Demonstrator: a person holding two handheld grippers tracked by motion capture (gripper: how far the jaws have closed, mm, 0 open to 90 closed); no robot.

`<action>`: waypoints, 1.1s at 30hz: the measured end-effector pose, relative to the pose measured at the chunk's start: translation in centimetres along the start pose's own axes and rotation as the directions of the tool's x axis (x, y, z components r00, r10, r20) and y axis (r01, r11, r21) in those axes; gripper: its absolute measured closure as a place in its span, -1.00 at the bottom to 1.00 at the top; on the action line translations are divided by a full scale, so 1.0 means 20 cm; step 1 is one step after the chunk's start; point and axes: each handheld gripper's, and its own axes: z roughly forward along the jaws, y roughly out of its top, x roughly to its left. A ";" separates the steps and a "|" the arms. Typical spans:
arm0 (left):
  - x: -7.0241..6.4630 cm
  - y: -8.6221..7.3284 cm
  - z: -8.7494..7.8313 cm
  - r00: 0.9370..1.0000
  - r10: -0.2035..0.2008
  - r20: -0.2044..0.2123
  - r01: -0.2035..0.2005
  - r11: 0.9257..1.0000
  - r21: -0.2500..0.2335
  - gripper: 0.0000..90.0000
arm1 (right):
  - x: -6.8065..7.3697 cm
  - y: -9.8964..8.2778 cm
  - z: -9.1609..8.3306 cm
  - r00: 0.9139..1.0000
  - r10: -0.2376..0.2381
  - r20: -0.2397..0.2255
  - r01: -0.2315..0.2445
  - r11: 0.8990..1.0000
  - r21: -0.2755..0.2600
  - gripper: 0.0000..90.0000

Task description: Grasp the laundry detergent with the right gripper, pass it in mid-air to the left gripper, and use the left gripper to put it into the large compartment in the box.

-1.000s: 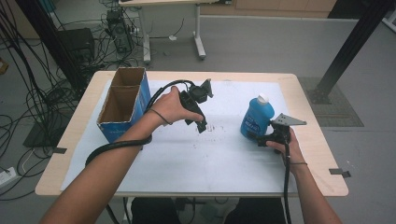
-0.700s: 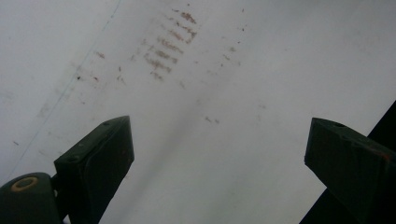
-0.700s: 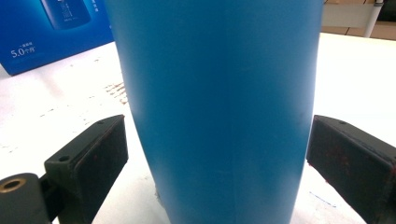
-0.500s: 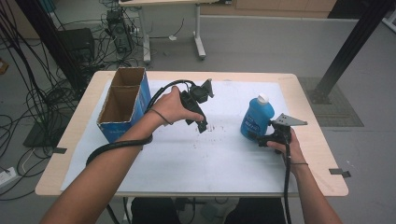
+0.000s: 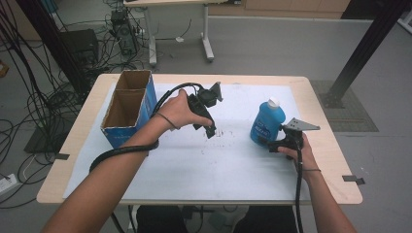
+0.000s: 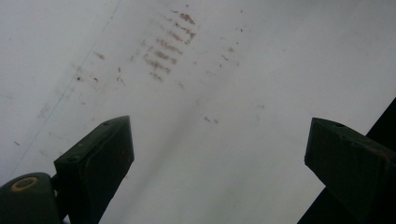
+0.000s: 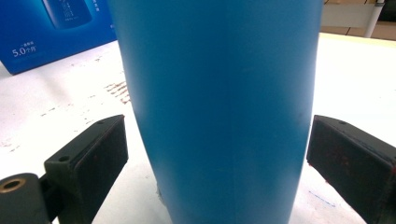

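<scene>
While we look down on the light wooden table [image 5: 320, 104] w/ its white paper sheet [image 5: 214, 160], the room behind is grey floor, cable tangles at far left by dark equipment, a second table's white legs [image 5: 208, 36] at the far side, and a black slanted post [image 5: 362, 48] at far right. Small brown marks [image 6: 168, 42] speckle the sheet near its middle.

Our blue plastic bottle with the white cap [image 5: 266, 121] stands upright on the sheet, right of centre. Our right gripper [image 5: 278, 143] sits just near of it, released: its jaws are spread w/ the bottle's body between them, a gap showing at each side, so no grip.

Our left gripper [image 5: 210, 132] hangs above the sheet's middle, tips angled down toward the marks, jaws wide apart w/ nothing between.

An open blue cardboard box with two brown compartments [image 5: 127, 109] stands at the left, well apart from the bottle. Small black tape bits [image 5: 352, 178] sit on the table's near-right edge.
</scene>
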 end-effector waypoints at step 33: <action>-0.01 0.00 -0.01 1.000 -0.003 -0.007 0.003 1.000 -0.007 -0.81 | -0.01 -0.01 0.00 1.000 0.007 -0.003 -0.007 1.000 -0.009 -0.87</action>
